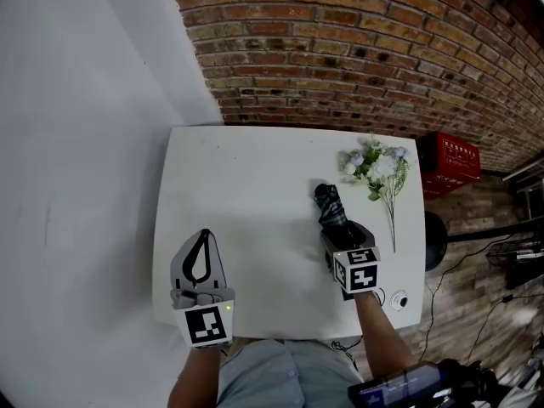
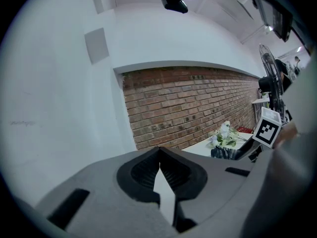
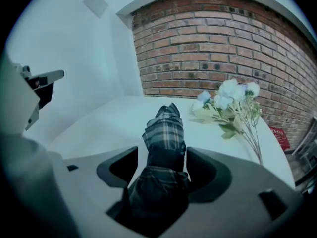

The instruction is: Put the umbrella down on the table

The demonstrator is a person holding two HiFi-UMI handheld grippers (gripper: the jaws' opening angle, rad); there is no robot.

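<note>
Plaid umbrella (image 3: 166,125) lies on white table (image 1: 246,185) between spread jaws of right tool (image 3: 163,157); left tool (image 2: 159,151) closed, empty.

One white worktop (image 1: 238,185) is being shown, and three kinds of thing are being carried on it. One folded plaid umbrella (image 1: 330,204) is being counted, and one bunch of flowers (image 1: 376,167). One small round item (image 1: 399,300) is being made out near the corner; a possible second beside it is too hidden to count. Two tools are being held, the left tool (image 1: 204,235) and the right tool (image 1: 346,229). Each is being topped by one marker cube. Beyond the worktop, one brick wall (image 1: 357,49), one red crate (image 1: 449,164) and one standing fan (image 2: 270,71) are being counted.
</note>
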